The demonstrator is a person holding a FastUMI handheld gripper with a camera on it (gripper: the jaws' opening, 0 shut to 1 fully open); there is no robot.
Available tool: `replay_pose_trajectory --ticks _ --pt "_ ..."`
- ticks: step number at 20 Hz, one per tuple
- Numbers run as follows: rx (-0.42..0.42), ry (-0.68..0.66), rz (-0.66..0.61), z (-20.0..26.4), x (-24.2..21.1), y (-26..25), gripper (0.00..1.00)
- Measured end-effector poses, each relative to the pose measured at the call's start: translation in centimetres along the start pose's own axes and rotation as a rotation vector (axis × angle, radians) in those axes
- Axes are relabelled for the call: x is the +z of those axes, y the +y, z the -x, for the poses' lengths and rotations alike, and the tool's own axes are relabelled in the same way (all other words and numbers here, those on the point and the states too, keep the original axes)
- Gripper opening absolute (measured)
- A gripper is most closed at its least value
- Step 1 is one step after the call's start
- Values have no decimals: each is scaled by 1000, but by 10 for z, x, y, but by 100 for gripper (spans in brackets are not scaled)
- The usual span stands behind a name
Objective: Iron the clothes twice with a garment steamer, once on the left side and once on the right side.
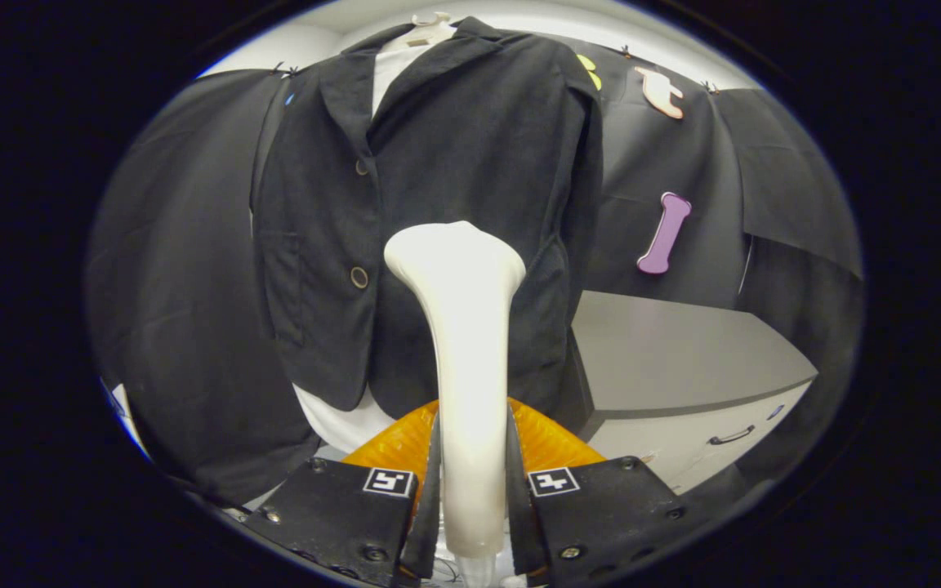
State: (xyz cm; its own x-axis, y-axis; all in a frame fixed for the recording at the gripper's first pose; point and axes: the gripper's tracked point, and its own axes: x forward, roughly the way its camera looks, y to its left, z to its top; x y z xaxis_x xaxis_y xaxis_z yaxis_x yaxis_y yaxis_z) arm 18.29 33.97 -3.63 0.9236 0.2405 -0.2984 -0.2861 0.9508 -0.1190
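Gripper (472,482): both fingers clamp the white steamer (464,343) by its handle, one finger pressed on each side, jaws narrow. Steamer stands upright between the fingers; its handle runs up from them and flares into a wide head, which sits beyond the fingertips. Head overlaps the jacket (438,212) at lower-middle front, to the right of the lower button (359,278); contact with the cloth cannot be told. Jacket is dark, hanging upright from a pale hanger (430,31), front closed, a second button (362,167) higher up. A white garment (340,420) shows below the jacket hem. Right of the jacket, further back: grey cabinet (666,359) with a drawer handle (732,436).
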Motion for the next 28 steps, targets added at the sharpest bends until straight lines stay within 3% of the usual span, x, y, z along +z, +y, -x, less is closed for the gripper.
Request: replay_pose_trajectory --ticks 20,24,28 --pt "14 129 39 -18 -82 18 38" --pt "13 121 22 -11 -75 17 38" --pt "17 58 -8 7 -39 14 38"
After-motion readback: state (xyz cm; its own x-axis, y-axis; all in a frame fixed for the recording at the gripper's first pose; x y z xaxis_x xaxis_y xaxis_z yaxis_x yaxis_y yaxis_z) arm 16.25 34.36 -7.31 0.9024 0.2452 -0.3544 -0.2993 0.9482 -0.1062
